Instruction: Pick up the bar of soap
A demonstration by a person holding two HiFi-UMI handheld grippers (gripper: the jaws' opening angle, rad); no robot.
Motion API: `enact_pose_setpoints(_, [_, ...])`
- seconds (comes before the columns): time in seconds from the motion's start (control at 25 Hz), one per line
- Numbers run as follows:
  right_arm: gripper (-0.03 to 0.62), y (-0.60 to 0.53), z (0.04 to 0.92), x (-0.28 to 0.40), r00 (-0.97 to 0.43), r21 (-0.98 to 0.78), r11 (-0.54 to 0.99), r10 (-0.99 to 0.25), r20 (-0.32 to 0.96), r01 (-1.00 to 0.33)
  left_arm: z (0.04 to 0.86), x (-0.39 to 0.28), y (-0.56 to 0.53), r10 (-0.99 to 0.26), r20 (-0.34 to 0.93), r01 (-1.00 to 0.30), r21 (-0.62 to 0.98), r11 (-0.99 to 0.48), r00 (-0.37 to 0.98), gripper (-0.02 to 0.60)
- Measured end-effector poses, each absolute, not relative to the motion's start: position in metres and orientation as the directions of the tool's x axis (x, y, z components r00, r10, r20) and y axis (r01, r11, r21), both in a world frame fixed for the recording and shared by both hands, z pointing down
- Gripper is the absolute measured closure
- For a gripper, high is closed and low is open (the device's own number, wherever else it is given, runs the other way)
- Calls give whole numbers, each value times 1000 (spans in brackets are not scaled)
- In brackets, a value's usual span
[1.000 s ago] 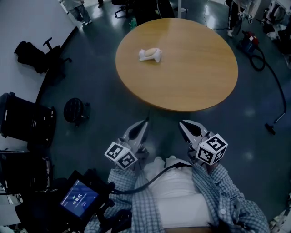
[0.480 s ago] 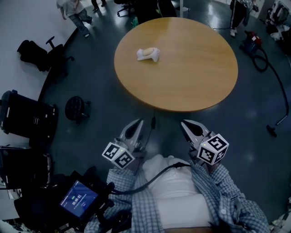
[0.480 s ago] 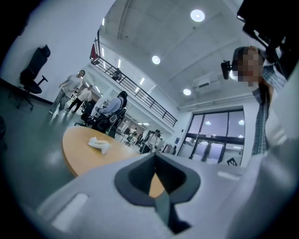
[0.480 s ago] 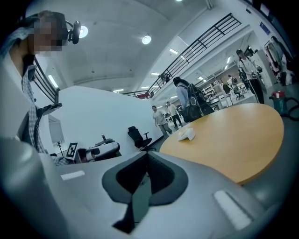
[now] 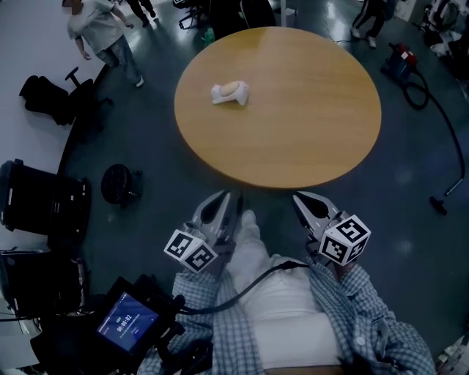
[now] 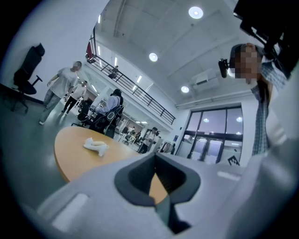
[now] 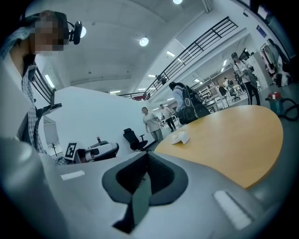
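Soap [image 5: 230, 92] lies on round table [image 5: 293, 139], far-left part of top, well apart from both grippers. Left gripper [image 5: 222, 205] and right gripper [image 5: 304, 205] held low before person's torso, short of table edge, tips aimed at table. Judged ready pose for approach; reach not yet begun. Both pairs of jaws pressed together, nothing between them. Head view gives layout: soap alone on top, black chair [image 5: 44, 198] at left. Gripper views give low side-on look: soap as white lump, plus ceiling lights [image 6: 195, 12] and balcony railing, absent from head view.

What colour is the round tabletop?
The tabletop is tan, wood-toned; the head view shows it best.
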State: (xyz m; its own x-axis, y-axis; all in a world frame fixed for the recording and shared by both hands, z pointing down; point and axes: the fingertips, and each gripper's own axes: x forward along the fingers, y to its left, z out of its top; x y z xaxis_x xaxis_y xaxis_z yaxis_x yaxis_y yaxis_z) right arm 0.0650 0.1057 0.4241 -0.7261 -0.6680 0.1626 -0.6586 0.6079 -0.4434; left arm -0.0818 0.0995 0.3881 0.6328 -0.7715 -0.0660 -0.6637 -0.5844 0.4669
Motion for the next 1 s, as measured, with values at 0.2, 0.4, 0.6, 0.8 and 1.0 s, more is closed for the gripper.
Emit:
enact_pose_setpoints(0.2, [589, 48, 433, 70, -718, -443, 603, -680, 149, -664, 402, -77, 45, -770, -56, -671, 454, -587, 635, 583])
enact_pose_setpoints(0.4, [589, -21, 437, 51, -708, -435, 595, -687, 162, -676, 419, -89, -21, -746, -10, -665, 446, -600, 666, 583])
enact_pose_setpoints(0.6, [589, -77, 437, 28, -674, -437, 554, -715, 186, -708, 424, -104, -75, -683, 42, -632, 423, -649, 729, 583])
enact_pose_setpoints(0.8, [589, -112, 438, 16, -639, -433, 516, -739, 212, -739, 437, -118, -118, -641, 83, -610, 420, -672, 763, 583])
enact_pose_setpoints(1.0, [589, -131, 446, 17, -625, -428, 495, -740, 248, -756, 454, -126, -153, -642, 80, -612, 413, -674, 762, 583])
